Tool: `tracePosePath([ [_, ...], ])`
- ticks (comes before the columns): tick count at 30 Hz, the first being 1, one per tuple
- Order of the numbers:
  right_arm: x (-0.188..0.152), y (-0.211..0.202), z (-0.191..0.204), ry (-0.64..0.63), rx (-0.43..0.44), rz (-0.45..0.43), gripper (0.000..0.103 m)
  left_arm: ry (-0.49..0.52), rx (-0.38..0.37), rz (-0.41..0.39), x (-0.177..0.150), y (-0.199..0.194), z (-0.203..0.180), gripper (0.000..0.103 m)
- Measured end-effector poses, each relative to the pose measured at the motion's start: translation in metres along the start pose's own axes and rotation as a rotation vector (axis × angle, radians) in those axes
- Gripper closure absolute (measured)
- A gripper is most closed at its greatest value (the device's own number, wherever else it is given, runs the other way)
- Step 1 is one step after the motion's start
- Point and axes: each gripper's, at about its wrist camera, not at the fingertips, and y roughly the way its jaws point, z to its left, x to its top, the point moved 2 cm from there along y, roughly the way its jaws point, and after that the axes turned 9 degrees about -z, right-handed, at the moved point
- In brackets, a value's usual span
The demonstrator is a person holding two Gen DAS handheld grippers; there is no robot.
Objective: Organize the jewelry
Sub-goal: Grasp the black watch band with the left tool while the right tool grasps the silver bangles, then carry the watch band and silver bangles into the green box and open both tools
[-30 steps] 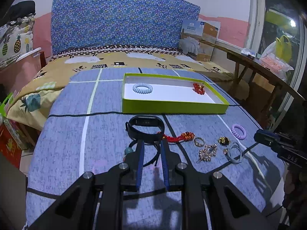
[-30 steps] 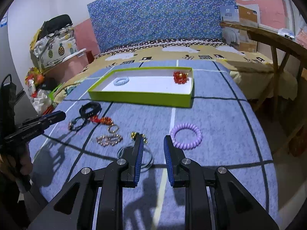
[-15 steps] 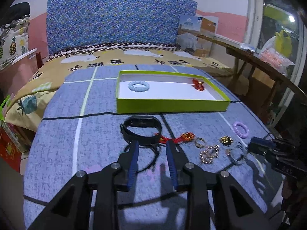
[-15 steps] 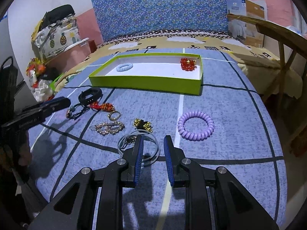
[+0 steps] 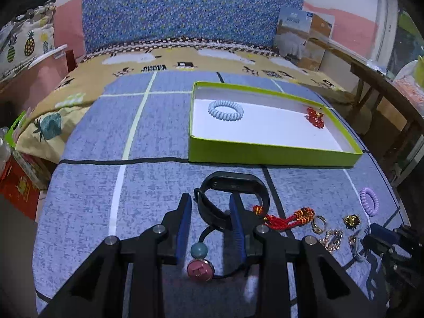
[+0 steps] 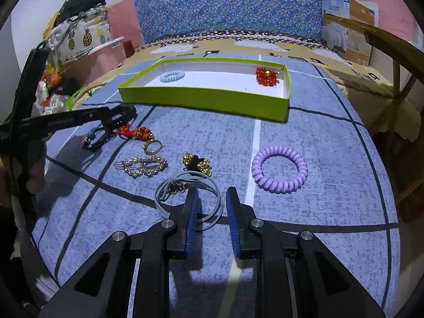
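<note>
My left gripper had its jaws spread around the black wristband, pads clear of it, mid-surface before the green tray's near wall. My right gripper held its jaws apart over the grey bangles, unclamped, near the surface's front edge.

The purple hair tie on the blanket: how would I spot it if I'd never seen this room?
Find the green tray on the blue-grey blanket. Nearer the camera and right of the white stripe lies the purple hair tie, a coiled plastic ring lying apart from the other loose pieces. Its pale blue twin sits inside the tray; the nearby pieces are metallic or black.
</note>
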Motion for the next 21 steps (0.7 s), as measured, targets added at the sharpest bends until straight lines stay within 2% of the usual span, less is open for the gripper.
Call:
tracePosePath([
  [3,0.001,0.002,0.001,-0.013,-0.003,0.006,0.081,0.013,0.016,0.018,0.001,0.006,-0.004,0.072],
  [9,0.004,0.006,0.004,-0.043,-0.010,0.017,0.081,0.047,0.040,0.022,0.003,0.010,-0.007,0.087],
  [13,0.004,0.006,0.003,-0.041,-0.022,0.016,0.098,0.054,0.039,0.018,0.002,0.009,-0.006,0.090],
  [21,0.005,-0.001,0.000,-0.014,-0.010,-0.004,0.101,0.052,0.000,-0.019,0.002,-0.004,-0.008,0.094],
])
